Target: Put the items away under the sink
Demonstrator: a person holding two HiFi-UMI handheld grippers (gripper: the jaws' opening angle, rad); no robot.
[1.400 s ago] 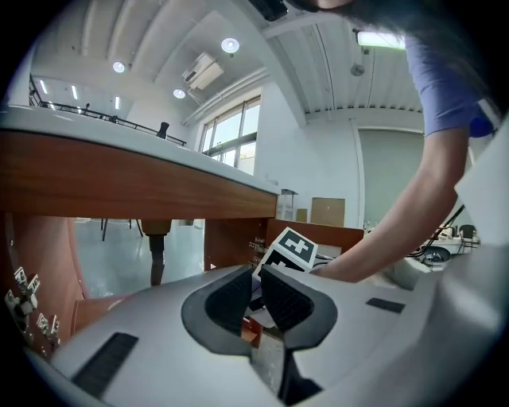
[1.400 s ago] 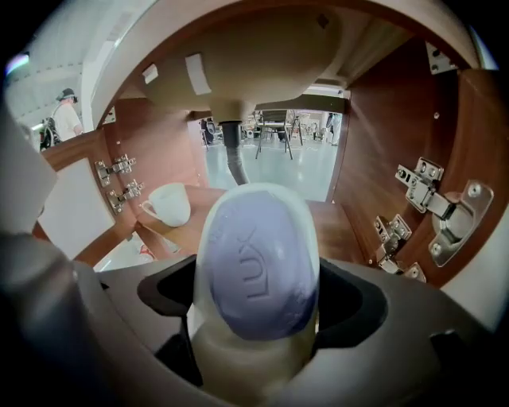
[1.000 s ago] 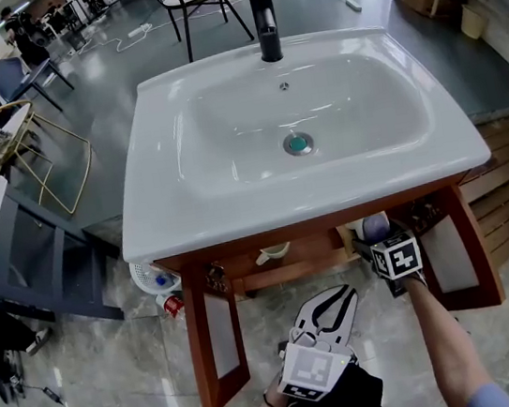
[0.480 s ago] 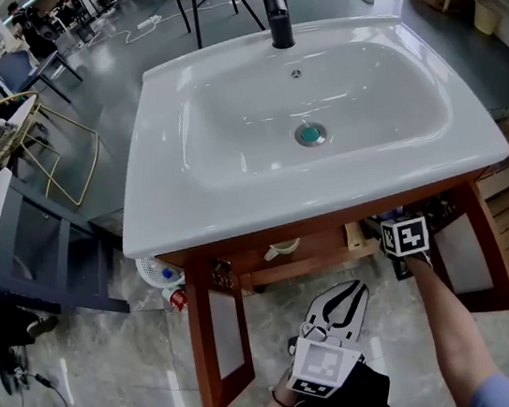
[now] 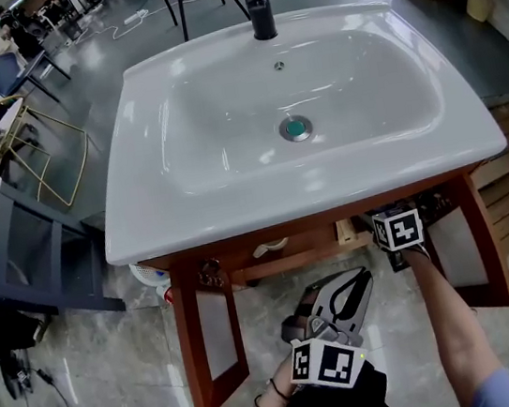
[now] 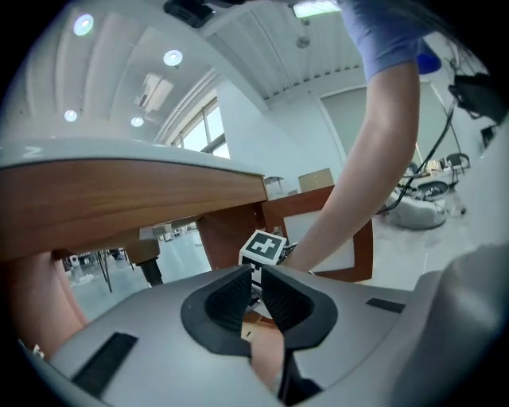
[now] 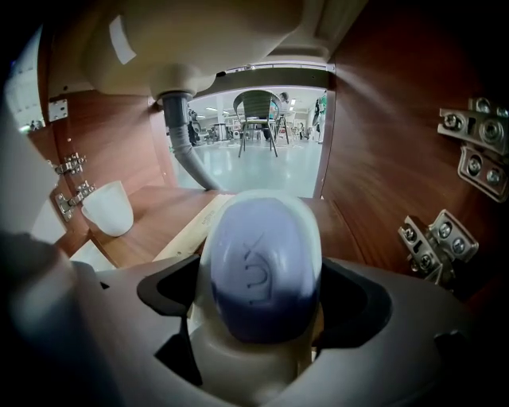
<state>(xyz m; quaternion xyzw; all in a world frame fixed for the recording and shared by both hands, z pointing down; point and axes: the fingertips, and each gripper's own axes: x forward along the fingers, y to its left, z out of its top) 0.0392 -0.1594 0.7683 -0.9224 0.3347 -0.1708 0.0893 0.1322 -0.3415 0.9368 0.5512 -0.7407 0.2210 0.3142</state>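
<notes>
While the right tool (image 7: 261, 306) pinches purple soap (image 7: 262, 254) (inside the cabinet (image 7: 382, 143)), the left tool (image 6: 255, 277) sits pressed together.

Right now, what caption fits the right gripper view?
Right hand-held gripper holds a purple soap bar inside the wooden cabinet, a white cup at left.

Left gripper (image 6: 256, 274) low, jaws together — right arm outstretched, right gripper (image 7: 262, 302) jaws clamping soap bar (image 7: 258, 254)
</notes>
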